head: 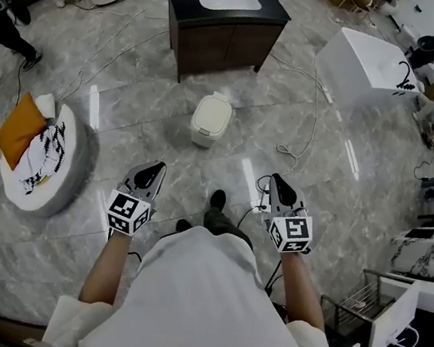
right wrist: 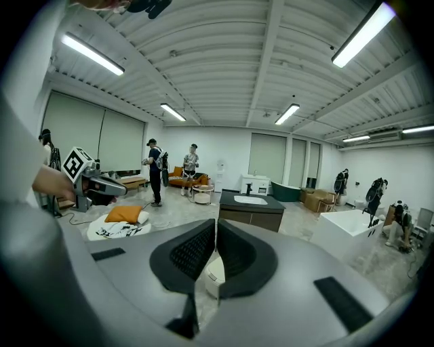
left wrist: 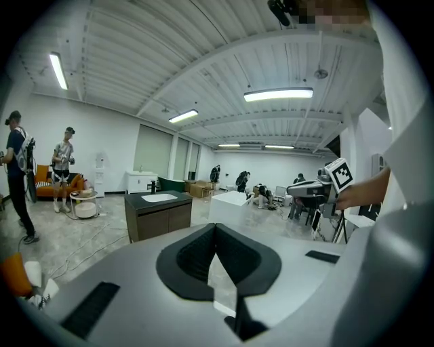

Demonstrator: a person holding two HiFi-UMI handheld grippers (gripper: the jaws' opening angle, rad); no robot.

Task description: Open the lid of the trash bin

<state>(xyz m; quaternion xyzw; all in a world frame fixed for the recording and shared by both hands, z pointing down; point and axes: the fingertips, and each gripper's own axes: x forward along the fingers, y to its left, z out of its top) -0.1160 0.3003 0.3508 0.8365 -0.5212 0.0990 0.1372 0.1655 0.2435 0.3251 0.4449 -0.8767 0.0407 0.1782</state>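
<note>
The trash bin (head: 210,119), small, cream-white and with its lid down, stands on the grey marble floor ahead of me. My left gripper (head: 154,169) and right gripper (head: 276,181) are held out side by side, well short of the bin and apart from it. Both have their jaws together with nothing between them. In the left gripper view the left gripper (left wrist: 215,227) points toward the dark cabinet. Below the closed tips of the right gripper (right wrist: 215,222), the right gripper view shows part of the bin (right wrist: 213,275).
A dark vanity cabinet (head: 222,28) with a white sink stands behind the bin. A white tub (head: 360,67) is at back right. A round cushion (head: 68,167) with an orange pillow lies at left. Cables (head: 291,151) trail over the floor. People stand far left (head: 5,24).
</note>
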